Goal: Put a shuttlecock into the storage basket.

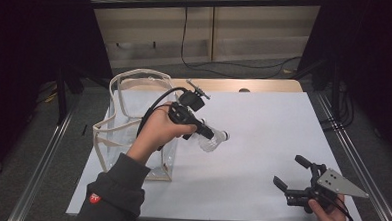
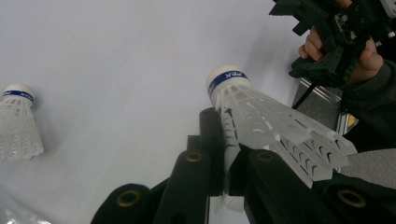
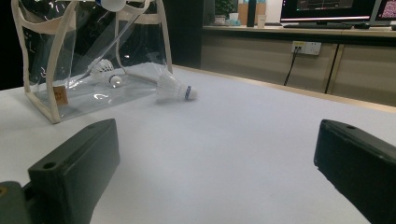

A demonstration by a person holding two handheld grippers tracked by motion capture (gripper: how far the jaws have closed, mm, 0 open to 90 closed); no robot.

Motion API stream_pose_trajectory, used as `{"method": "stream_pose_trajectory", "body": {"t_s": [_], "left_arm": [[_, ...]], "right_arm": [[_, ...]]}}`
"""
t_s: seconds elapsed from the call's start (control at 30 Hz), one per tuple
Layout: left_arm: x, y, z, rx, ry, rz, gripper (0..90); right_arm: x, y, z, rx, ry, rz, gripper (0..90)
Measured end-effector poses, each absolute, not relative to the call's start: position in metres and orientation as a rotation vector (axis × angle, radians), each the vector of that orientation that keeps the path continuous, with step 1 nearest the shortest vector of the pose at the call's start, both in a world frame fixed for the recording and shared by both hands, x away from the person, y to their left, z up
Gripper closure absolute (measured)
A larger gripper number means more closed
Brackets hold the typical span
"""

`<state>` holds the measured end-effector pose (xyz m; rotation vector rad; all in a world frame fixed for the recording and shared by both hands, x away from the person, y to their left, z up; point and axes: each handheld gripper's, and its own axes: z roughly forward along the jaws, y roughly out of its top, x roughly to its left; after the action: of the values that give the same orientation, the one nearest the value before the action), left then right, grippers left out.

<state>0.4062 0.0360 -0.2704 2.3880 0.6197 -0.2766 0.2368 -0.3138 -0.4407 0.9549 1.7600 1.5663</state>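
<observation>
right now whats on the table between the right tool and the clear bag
One loose shuttlecock lies on the white table just beside the clear bag, as the right gripper view shows. The rest of the stretch up to the open right tool is bare.

Even overhead light brightens the white table (image 1: 262, 143), surroundings fall dark, and near jaws blur.
</observation>
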Motion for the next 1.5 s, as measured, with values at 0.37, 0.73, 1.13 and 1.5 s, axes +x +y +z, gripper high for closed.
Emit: {"method": "stream_pose_trajectory", "body": {"t_s": [0.37, 0.73, 1.13, 1.5], "left_arm": [[0.409, 0.039, -0.261, 2.390, 0.628, -0.268, 89.5], [0.412, 0.041, -0.253, 2.392, 0.637, -0.261, 89.5], [0.415, 0.046, -0.246, 2.401, 0.643, -0.252, 89.6], [0.418, 0.050, -0.240, 2.388, 0.671, -0.246, 89.6]], "right_arm": [[0.236, -0.314, -0.440, 0.956, 1.759, 1.567, 0.1], [0.236, -0.314, -0.440, 0.955, 1.757, 1.569, 0.1], [0.236, -0.314, -0.440, 0.954, 1.758, 1.571, 0.0], [0.236, -0.315, -0.440, 0.957, 1.756, 1.572, 0.0]]}}
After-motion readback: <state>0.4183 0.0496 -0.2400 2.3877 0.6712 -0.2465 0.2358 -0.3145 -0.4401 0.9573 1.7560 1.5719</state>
